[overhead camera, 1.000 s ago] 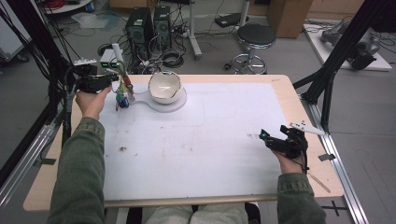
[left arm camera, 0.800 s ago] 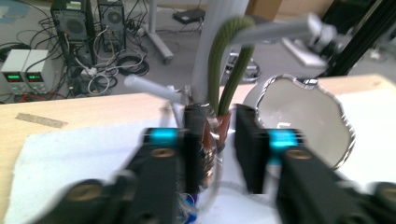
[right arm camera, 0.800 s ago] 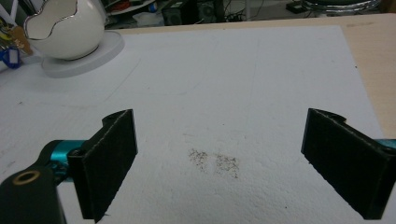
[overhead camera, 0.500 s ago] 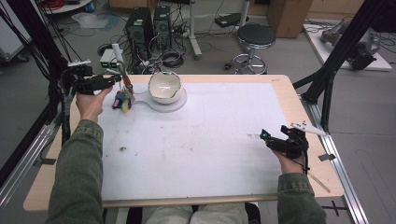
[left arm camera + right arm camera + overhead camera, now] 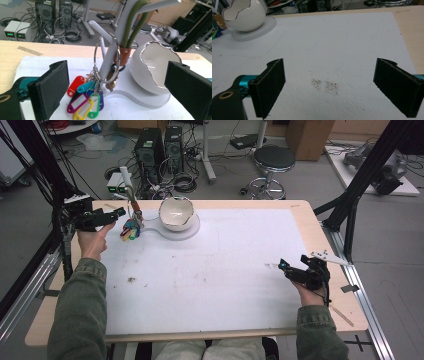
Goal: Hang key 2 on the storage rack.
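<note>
With its jaws just opened wide and nothing between them, the left hand-held gripper [image 5: 117,92] faces the key ring [image 5: 106,60] now hanging on the white stand [image 5: 112,50]; backing away looks next. The right hand-held gripper [image 5: 329,87] idles open, empty, above the tabletop [image 5: 352,45].

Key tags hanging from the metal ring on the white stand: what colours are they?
Key tags: red, teal, purple, yellow, green and blue, clearest in the left gripper view.

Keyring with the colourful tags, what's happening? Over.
Left hand-held gripper just opened, empty. Metal keyring with coloured plastic tags hangs on the white stand's peg. Right hand-held gripper open. Nothing blocking.
</note>
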Motion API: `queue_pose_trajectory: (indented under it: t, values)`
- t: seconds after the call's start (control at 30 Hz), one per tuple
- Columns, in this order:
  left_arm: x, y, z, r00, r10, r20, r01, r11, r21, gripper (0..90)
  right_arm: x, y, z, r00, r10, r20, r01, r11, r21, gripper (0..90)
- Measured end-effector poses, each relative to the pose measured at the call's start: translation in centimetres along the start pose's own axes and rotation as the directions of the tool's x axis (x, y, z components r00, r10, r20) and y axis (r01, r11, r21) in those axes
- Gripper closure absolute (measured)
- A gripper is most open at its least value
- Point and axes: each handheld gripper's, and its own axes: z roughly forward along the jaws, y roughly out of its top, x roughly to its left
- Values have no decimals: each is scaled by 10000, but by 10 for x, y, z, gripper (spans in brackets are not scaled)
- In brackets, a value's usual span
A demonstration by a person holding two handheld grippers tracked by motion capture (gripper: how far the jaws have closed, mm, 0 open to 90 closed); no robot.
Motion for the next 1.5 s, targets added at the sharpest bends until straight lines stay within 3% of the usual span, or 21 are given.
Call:
queue_pose_trajectory:
  t: [0.5,0.6,0.87,1.07,1.2,1.5]
  values:
    - [-13,-18,-18,9987,440,249,-436,9989,-182,61,0,-1,0,9999,-120,55,120,9999,-23,96]
    - [-16,-23,-21,9970,774,89,-774,9970,-24,61,0,-1,1,9997,-223,76,223,9997,-21,96]
    - [-21,-34,-33,9949,1009,11,-1009,9949,-3,61,1,-2,1,9997,-234,113,233,9997,46,96]
    - [-23,-44,-44,9957,931,16,-930,9953,-267,61,1,-3,1,9994,-309,126,309,9995,21,96]
    - [-25,-53,-50,9940,1090,-98,-1092,9938,-227,62,1,-3,1,9994,-315,137,314,9995,41,96]
    - [-23,-71,-57,9957,912,-133,-914,9957,-131,61,2,-4,3,9992,-374,163,372,9993,106,96]
